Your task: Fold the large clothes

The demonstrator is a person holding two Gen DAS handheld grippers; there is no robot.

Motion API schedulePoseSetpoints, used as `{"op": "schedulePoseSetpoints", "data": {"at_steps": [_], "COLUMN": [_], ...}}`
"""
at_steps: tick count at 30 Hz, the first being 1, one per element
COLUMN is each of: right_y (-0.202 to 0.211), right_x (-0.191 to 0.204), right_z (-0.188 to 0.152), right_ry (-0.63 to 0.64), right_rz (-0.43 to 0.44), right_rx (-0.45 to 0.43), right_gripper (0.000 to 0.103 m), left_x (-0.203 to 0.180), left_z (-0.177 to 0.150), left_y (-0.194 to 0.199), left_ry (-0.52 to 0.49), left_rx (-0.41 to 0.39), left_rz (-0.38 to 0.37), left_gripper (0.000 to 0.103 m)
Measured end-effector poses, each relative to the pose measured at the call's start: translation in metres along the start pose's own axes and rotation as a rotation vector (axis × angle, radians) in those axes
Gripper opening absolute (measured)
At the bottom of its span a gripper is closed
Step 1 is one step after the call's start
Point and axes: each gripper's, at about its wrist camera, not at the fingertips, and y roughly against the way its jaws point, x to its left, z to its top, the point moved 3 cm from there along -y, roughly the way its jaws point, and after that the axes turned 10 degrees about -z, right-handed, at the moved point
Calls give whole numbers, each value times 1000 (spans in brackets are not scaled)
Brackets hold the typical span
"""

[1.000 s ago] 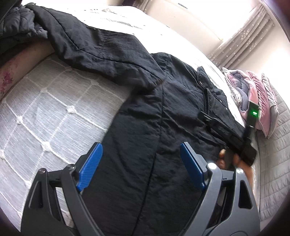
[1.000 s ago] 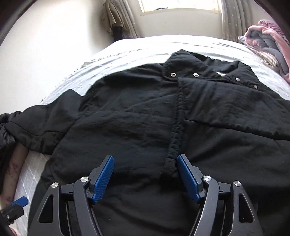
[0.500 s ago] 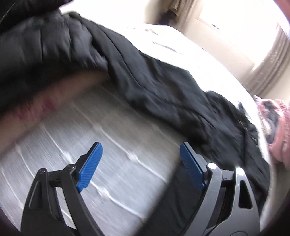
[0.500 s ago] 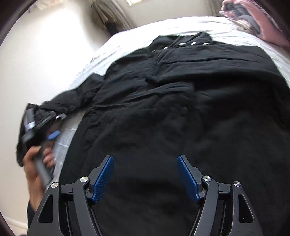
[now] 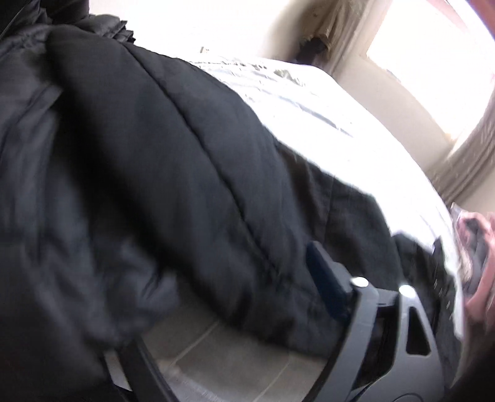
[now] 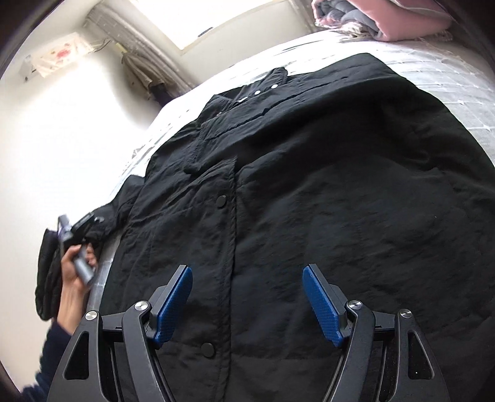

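A large black jacket [image 6: 309,185] lies spread front-up on the bed [image 6: 448,71], snaps down its middle. My right gripper [image 6: 247,278] hovers open over the hem by the snap placket, nothing between its blue pads. The left wrist view is blurred: the jacket's left sleeve [image 5: 154,154] fills it and lies between the jaws of my left gripper [image 5: 235,256], which are closing. Its right fingertip [image 5: 321,272] shows against the fabric; the sleeve hides the other finger. In the right wrist view a hand holds the left gripper [image 6: 77,238] at the sleeve's end.
A pile of pink and grey bedding [image 6: 386,18] sits at the far right of the bed. Another dark quilted garment [image 6: 46,278] lies at the bed's left edge. A window and curtains stand behind the bed. White quilted cover [image 5: 216,355] shows under the sleeve.
My left gripper swung left from the jacket's body onto the sleeve, which now fills its view. My right gripper slid right along the hem and rolled; the jacket appears tilted.
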Motion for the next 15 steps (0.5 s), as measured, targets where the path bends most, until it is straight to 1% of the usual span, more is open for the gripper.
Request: {"op": "schedulePoseSetpoints", "data": {"at_steps": [1,2,3,4,5,7,9,10,12,13,14,15], "right_y": [1,4,8,11,12,13,15,15,19,19,19,21], "right_x": [3,3,3,4,4,2,0,0,-2,-2,0,-1], "right_z": [1,1,0,1,1,1,1,1,-1,-2,-2,-4], "right_ry": [14,22,25,28,28,20,6,-1,-6,-6,-4,-2], "right_rz": [11,14,12,10,16,31,42,48,56,65,74,78], "right_rx": [-4,-13,-21,-32,-35,-33,-33,-34,-29,-24,-20,-20], "right_gripper": [75,75,75,75,75,75,75,75,75,75,75,75], "left_x": [-2,-8,-14,-20,-29,-41,-44,-44,-46,-46,-46,-44], "left_z": [2,3,3,2,2,1,-1,-4,-14,-20,-23,-23], "left_y": [0,2,9,19,38,74,108,119,123,121,115,110], "left_ry": [5,-6,-23,-37,-60,-79,-86,-90,-131,-167,-190,-179], "left_rx": [-9,0,-18,-48,-100,-179,-246,-267,-266,-247,-207,-173], "left_rz": [-8,5,7,6,-5,-36,-78,-81,-58,-44,-48,-63], "left_gripper": [12,10,10,10,9,9,10,11,11,12,13,14]}}
